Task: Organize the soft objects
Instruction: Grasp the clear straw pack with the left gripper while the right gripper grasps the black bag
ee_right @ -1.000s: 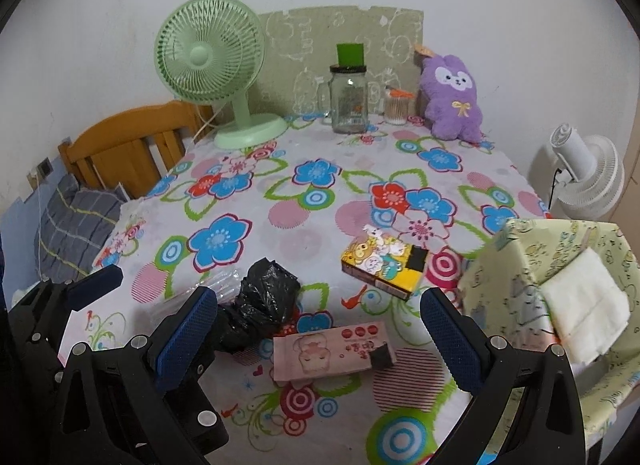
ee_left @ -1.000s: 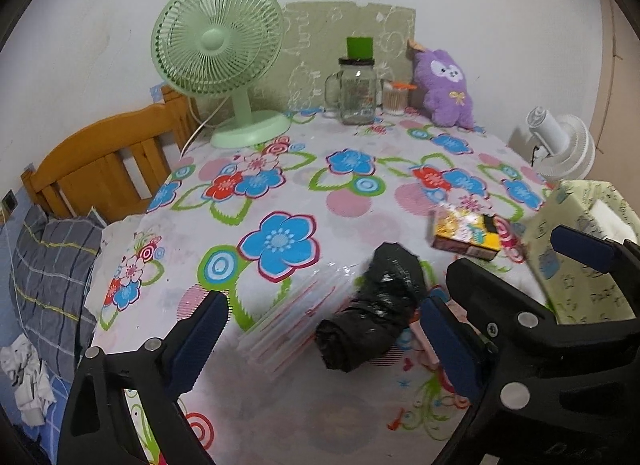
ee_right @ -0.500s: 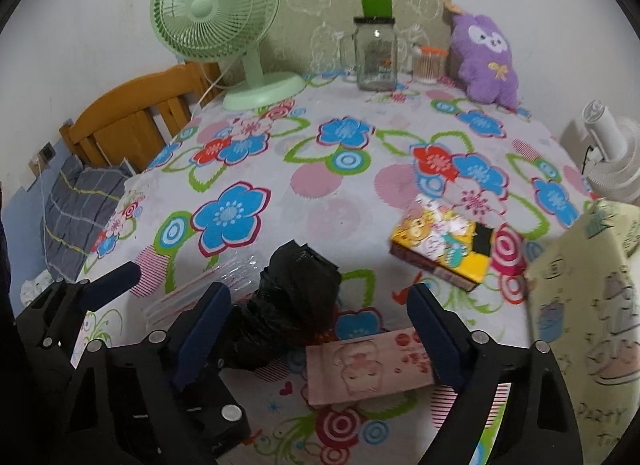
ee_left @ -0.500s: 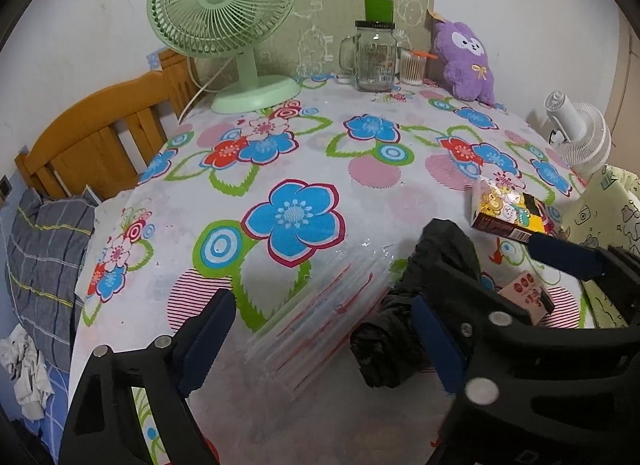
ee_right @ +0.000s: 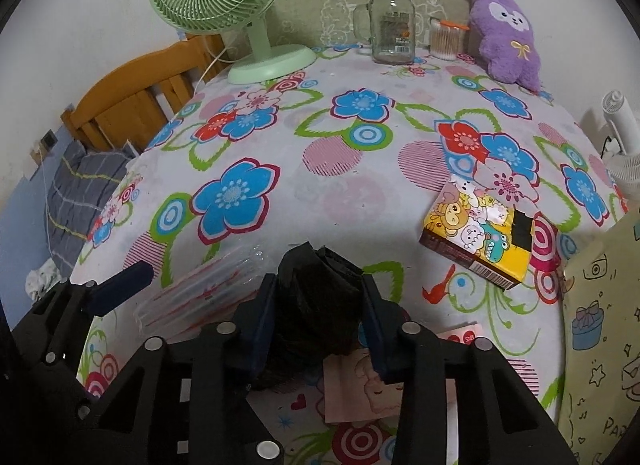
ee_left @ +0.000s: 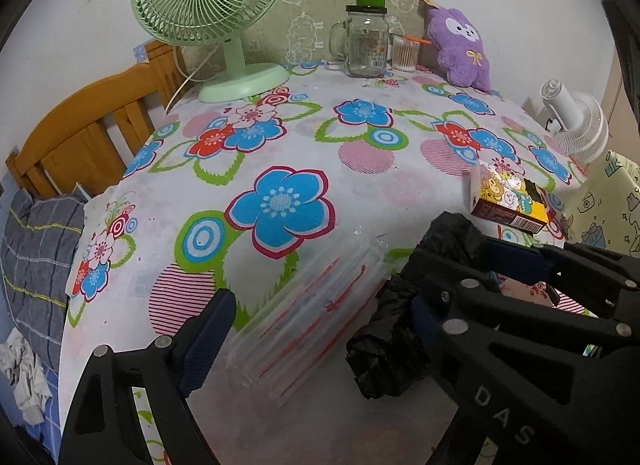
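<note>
A crumpled black plastic bag [ee_right: 320, 297] lies near the table's front edge and also shows in the left wrist view [ee_left: 392, 349]. My right gripper [ee_right: 318, 327] has closed its two blue-padded fingers on the bag's sides. A clear packet of red-striped plastic [ee_left: 316, 321] lies just left of the bag, between the fingers of my left gripper [ee_left: 320, 329], which is open and empty over it. A purple plush toy [ee_right: 506, 39] sits at the table's back right, also in the left wrist view [ee_left: 462, 47].
A green fan [ee_left: 208, 13], glass jar [ee_left: 366, 45] and cotton-swab tub [ee_left: 405, 51] stand at the back. A yellow cartoon box [ee_right: 480, 237] and pink packet [ee_right: 384, 385] lie near the bag. A yellow-green fabric bin [ee_right: 600, 345] stands right; a wooden chair [ee_left: 88, 133] left.
My right gripper has moved forward and closed from wide open onto the black bag. My left gripper has moved forward over the clear packet and stays open.
</note>
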Action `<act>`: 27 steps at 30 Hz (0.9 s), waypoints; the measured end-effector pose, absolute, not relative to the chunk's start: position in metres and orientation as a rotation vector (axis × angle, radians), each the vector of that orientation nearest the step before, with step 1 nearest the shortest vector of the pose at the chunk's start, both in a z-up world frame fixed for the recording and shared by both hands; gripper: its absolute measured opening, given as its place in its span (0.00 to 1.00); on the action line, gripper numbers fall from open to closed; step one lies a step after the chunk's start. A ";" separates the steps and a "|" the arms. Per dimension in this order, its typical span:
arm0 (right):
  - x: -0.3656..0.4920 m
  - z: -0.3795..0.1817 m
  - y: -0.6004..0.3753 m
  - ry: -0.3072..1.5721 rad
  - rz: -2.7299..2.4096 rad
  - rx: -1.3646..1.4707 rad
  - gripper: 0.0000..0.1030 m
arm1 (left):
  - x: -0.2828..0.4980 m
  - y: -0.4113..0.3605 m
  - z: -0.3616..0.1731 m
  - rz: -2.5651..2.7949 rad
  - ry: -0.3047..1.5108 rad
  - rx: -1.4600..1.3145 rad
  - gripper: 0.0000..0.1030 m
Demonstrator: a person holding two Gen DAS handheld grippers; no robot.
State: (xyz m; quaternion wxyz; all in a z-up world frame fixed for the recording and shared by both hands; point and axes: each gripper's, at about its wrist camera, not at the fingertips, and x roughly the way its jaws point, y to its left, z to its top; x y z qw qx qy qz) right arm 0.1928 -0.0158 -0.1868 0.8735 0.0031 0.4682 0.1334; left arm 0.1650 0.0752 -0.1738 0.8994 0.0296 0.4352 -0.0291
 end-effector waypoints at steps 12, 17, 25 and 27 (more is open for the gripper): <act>0.195 -0.176 -0.032 0.909 0.180 -0.010 0.38 | 0.170 0.076 -0.170 -0.075 0.889 0.028 0.88; 0.198 -0.173 -0.037 0.892 0.139 -0.010 0.38 | 0.171 0.074 -0.176 -0.080 0.900 0.056 0.89; 0.198 -0.175 -0.035 0.891 0.134 -0.025 0.38 | 0.171 0.071 -0.183 -0.116 0.913 0.071 0.70; 0.198 -0.176 -0.036 0.893 0.132 -0.022 0.38 | 0.170 0.069 -0.184 -0.141 0.915 0.073 0.63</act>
